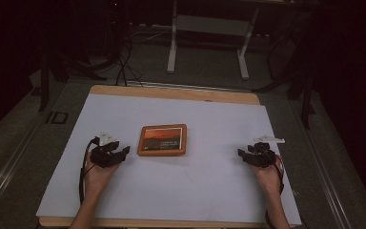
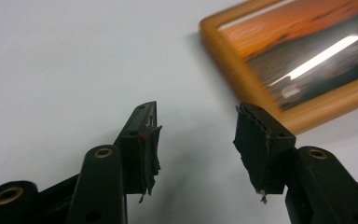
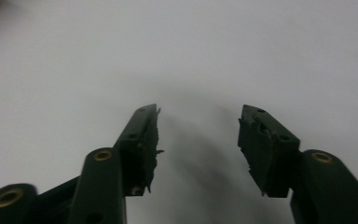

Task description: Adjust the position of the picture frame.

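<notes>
At about 8 o'clock on the counter [image 1: 124,200], seen from the high view, the left hand-held gripper [image 1: 120,153] rests low over the white sheet [image 1: 195,191], the person's left hand [image 1: 97,172] behind it and a black cable trailing back along the forearm. Its jaws stand spread with nothing between them; in the left gripper view [image 2: 196,122] only bare white sheet lies in the gap, and the worn black pads [image 2: 150,154] show ragged edges.

Just to the right of that gripper, near the middle of the counter, lies the frame [image 1: 162,140], flat on the sheet, wooden-edged, holding an orange and dark picture. It sits at roughly 2 o'clock from the left gripper's tips, close to them but apart. In the left gripper view the frame [image 2: 261,93] fills the upper right, its near edge just beyond the right-hand jaw, with a bright streak of glare across the glass.

Well to the right, at about 4 o'clock on the counter, the right hand-held gripper [image 1: 244,154] is held by the right hand [image 1: 267,171], its tips pointing left, toward 9 o'clock. Its jaws are also spread and hold nothing; the right gripper view [image 3: 198,122] shows plain white sheet ahead of them and their soft shadow on it.
</notes>
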The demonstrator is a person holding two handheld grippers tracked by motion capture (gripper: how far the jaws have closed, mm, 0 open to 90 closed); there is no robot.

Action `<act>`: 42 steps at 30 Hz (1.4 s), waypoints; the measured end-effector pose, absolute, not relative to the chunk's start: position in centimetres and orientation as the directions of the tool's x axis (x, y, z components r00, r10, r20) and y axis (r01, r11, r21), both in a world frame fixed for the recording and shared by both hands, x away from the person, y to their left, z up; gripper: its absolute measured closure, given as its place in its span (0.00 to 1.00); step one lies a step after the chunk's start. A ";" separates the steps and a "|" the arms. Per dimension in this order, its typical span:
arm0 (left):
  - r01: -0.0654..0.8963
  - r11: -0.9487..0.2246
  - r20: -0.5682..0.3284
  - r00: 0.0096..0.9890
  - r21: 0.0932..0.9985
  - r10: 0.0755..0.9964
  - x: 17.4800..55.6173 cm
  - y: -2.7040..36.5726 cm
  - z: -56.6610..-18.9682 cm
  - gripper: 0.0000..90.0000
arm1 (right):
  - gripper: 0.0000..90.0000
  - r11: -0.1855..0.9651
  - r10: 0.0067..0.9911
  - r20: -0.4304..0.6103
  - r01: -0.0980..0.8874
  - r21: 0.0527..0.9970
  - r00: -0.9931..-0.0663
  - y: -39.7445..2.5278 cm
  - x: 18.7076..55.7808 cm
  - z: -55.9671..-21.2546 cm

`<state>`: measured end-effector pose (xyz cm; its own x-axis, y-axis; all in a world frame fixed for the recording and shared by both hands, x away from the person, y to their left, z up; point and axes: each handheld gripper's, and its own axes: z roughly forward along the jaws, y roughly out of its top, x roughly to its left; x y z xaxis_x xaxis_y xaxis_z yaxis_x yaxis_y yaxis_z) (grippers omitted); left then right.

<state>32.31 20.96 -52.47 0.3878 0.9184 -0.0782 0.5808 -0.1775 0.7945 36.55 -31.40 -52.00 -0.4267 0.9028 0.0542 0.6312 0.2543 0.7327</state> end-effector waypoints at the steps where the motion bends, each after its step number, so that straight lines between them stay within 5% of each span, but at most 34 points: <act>1: 0.578 -0.174 -0.084 0.392 0.798 0.916 32.3 21.1 -52.4 0.55 | 0.55 0.249 0.899 0.065 0.627 0.738 -0.434 -31.1 36.5 -51.9; 30: 0.544 -0.266 -0.111 0.563 0.796 0.819 34.6 19.5 -49.3 0.56 | 0.68 0.359 0.718 0.119 0.511 0.781 -0.686 -17.3 36.4 -47.8; 42: 0.522 -0.314 -0.082 0.602 0.793 0.794 36.6 18.4 -48.1 0.54 | 0.59 0.366 0.707 0.137 0.524 0.769 -0.694 -13.4 37.3 -48.5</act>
<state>36.56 18.38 -48.06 0.6020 0.7943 -0.0817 0.5225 -0.3144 0.7925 37.31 -13.37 -48.47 -0.6940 0.7068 0.1368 0.5243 0.3660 0.7689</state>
